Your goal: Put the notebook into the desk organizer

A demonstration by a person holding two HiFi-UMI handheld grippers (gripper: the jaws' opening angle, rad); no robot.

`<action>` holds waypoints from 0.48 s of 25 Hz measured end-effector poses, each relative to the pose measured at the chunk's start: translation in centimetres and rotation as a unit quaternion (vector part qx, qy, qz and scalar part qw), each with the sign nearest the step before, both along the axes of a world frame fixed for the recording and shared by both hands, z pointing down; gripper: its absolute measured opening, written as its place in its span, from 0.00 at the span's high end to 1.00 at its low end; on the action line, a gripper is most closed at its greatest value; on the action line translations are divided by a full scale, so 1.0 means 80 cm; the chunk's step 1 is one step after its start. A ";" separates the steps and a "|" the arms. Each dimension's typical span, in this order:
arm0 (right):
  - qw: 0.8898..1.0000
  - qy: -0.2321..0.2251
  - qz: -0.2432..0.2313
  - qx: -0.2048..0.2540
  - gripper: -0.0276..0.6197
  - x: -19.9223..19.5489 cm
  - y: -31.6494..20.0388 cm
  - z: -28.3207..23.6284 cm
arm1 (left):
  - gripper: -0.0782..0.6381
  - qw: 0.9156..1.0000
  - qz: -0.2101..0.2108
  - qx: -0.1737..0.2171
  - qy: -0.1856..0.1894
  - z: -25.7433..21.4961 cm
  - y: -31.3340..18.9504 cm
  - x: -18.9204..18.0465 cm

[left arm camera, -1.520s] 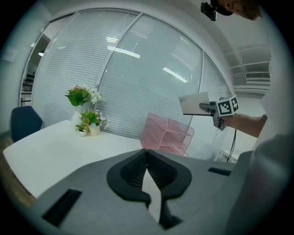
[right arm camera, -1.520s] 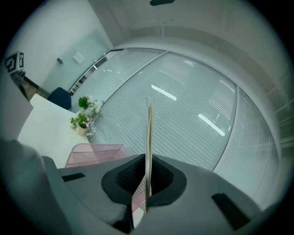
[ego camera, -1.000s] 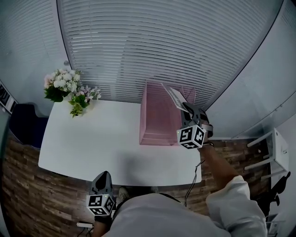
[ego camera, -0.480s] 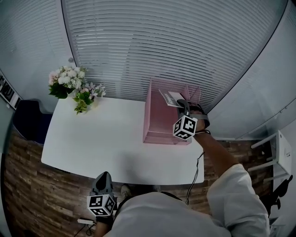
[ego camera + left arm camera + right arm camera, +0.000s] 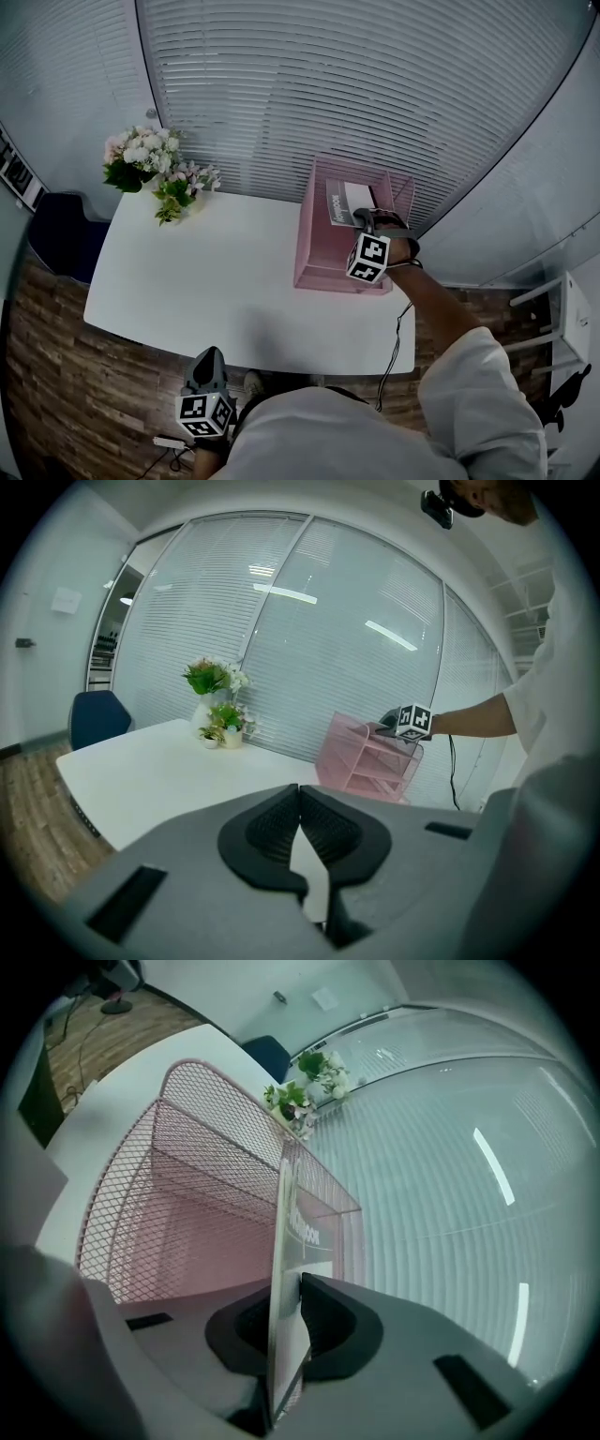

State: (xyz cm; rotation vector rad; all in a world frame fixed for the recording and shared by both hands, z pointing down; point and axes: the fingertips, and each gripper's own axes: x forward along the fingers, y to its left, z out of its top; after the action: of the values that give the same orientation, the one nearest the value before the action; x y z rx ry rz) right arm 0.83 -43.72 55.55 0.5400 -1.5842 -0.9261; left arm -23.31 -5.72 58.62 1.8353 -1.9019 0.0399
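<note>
A pink mesh desk organizer point(image 5: 317, 255) stands at the right end of the white table point(image 5: 206, 272). My right gripper point(image 5: 362, 218) is shut on a thin grey-and-white notebook point(image 5: 344, 201) and holds it over the organizer's top tier, near the back wall. In the right gripper view the notebook point(image 5: 292, 1232) stands edge-on between the pads, and the organizer point(image 5: 187, 1194) lies just beyond it. The jaws have just been opening slightly, with the notebook still between them. My left gripper point(image 5: 208, 362) hangs below the table's near edge, shut point(image 5: 300, 832) and empty.
Potted flowers point(image 5: 155, 173) stand at the table's far left corner. A blue chair point(image 5: 52, 244) sits left of the table and a white stand point(image 5: 572, 309) to the right. Window blinds run close behind the organizer.
My right gripper has sunk toward the organizer's top with the notebook and rolled, so the notebook lies flatter over the tier. The left gripper has stayed put.
</note>
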 end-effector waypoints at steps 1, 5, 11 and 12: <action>1.000 0.004 -0.001 -0.011 0.90 -0.001 0.002 0.004 | 0.88 1.000 -0.001 0.000 0.001 0.000 0.000 0.000; 0.998 0.022 -0.010 -0.063 0.88 -0.003 0.008 0.020 | 0.88 1.000 -0.002 -0.002 0.004 0.003 -0.002 -0.002; 0.991 0.032 -0.008 -0.127 0.79 0.001 0.012 0.035 | 0.88 1.000 -0.003 -0.003 0.006 0.005 -0.005 -0.003; 0.990 0.032 -0.007 -0.137 0.79 0.002 0.014 0.035 | 0.88 1.000 -0.003 -0.003 0.006 0.005 -0.004 -0.002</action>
State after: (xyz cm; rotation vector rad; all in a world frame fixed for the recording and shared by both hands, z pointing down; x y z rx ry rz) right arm 0.95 -42.63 58.31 0.3033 -1.6248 -0.7146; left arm -23.50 -6.08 59.05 1.8225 -1.8970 0.0333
